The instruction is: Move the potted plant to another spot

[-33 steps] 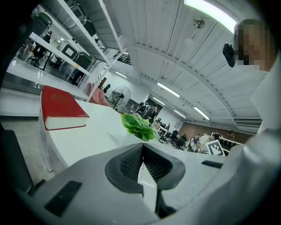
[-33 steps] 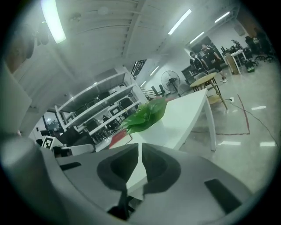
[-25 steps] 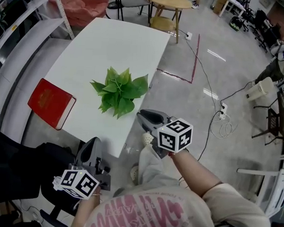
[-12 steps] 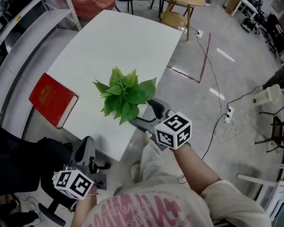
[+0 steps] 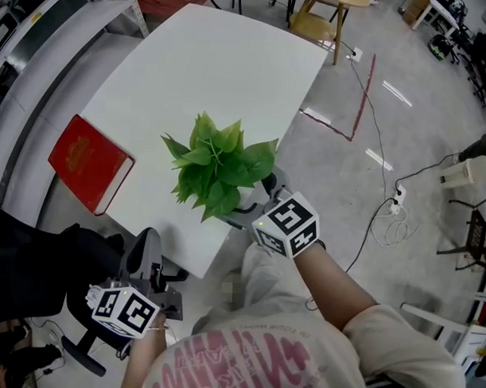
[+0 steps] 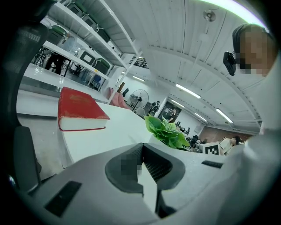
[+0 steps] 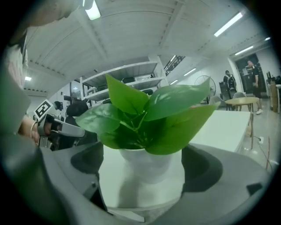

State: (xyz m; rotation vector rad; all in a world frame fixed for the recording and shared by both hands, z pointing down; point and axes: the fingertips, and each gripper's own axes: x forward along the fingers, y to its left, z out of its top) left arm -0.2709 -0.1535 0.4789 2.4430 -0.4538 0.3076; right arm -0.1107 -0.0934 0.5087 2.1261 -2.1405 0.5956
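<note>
**Plant on the worktop, right jaws spreading round its pot**

The potted plant [image 5: 218, 166] stands upright on the white worktop [image 5: 199, 76], close to the near edge and towards the right-hand side. Its broad green leaves fan out over a small white pot [image 7: 147, 169], which is hidden under the foliage from above and shows plainly only in the right gripper view.

The right hand-held gripper [image 5: 255, 201] reaches in from the near side, pointing slightly downward. Its jaws are opening and stand wide, one on each side of the pot. In its own view a strip of bare worktop shows between each pad and the pot's wall, so nothing is pinched; the pot sits on the worktop by its own weight.

The left hand-held gripper [image 5: 148, 243] is held off the worktop, short of its near edge, above a black office chair [image 5: 81, 259], and faces the worktop. Its jaws are pressed together with nothing between them.

A red book [image 5: 90, 164] lies flat at the worktop's left edge, well apart from the plant. A wooden table [image 5: 333, 0] stands beyond the far end of the worktop, and cables [image 5: 389, 222] trail over the grey floor to the right.
</note>
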